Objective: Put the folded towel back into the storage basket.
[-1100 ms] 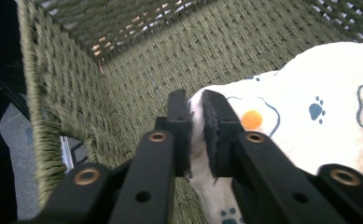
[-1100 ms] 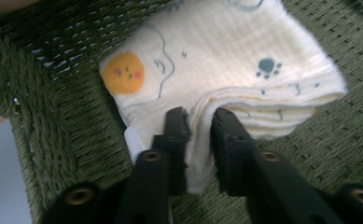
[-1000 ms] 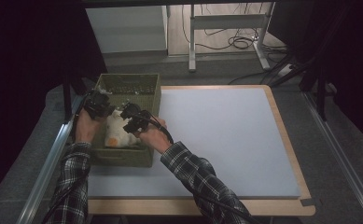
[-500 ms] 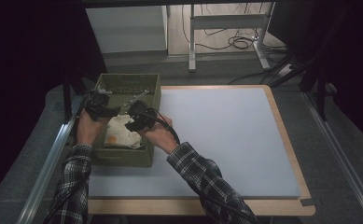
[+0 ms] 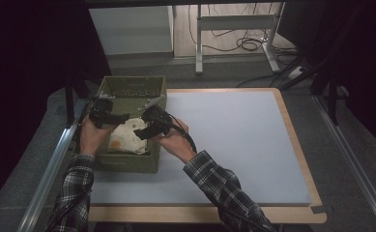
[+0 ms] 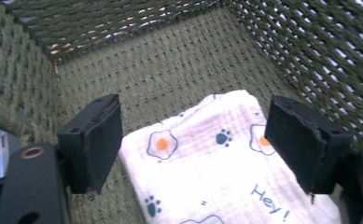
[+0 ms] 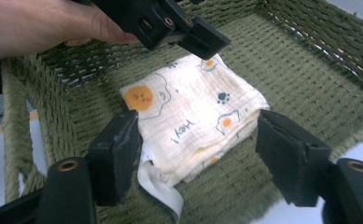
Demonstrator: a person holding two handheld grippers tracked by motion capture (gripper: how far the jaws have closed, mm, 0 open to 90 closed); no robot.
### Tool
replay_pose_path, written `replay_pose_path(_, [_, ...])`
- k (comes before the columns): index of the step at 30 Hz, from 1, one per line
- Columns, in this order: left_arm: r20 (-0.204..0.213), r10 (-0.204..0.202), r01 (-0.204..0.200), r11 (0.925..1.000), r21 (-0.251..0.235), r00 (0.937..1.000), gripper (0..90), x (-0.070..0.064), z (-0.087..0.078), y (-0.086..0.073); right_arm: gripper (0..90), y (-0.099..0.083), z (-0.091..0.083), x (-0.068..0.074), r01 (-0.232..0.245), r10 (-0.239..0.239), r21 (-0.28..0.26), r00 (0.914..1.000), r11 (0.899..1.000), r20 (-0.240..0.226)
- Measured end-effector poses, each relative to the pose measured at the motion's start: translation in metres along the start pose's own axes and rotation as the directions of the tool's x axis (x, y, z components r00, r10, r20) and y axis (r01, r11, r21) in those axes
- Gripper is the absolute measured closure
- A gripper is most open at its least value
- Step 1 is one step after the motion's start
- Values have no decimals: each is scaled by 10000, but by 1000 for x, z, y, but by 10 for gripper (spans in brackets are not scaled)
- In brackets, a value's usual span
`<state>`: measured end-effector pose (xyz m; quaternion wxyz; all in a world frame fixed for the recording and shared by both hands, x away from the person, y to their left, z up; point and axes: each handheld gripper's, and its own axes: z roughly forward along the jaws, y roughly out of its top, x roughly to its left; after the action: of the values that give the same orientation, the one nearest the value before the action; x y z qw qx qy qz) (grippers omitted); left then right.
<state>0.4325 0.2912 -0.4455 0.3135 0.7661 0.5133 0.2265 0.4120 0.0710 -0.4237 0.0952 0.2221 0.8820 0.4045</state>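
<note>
Table (image 5: 234,145) (white-topped) with basket (image 5: 127,162)

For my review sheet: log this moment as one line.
folded cloth flat in green basket | left claw open above it | right claw open, straddling cloth edge

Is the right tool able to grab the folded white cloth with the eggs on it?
Probably yes. The right tool is open, with its jaws on either side of the folded white cloth inside the green woven basket, and nothing lies between them.
</note>
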Motion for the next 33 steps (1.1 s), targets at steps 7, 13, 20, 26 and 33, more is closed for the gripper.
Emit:
replay_pose_path(7, [433, -103, 114, 9996, -250, 9990, 121, -8, -4, 2, 225, -10, -16, -6, -35, 34, -87, 10000, 10000, -27])
replay_pose_path(13, [865, 5, 16, 9997, -240, 9963, 80, -21, -5, 7, 190, -20, -30, -13, 25, -26, -41, 9999, 10000, -146])
replay_pose_path(20, [1117, 206, -181, 9995, -240, 9935, 40, -36, -5, 15, 152, -29, -47, -20, -57, 53, -234, 9998, 9997, -176])
replay_pose_path(26, [1289, 156, -121, 9995, -280, 9915, 27, -46, -4, 19, 121, -41, -57, -25, 9, -13, -209, 9997, 9998, -235])
replay_pose_path(33, [1507, 142, -78, 9990, -429, 9885, 3, -55, -2, 21, 98, -58, -66, -36, -167, 163, -215, 9996, 9996, -217])
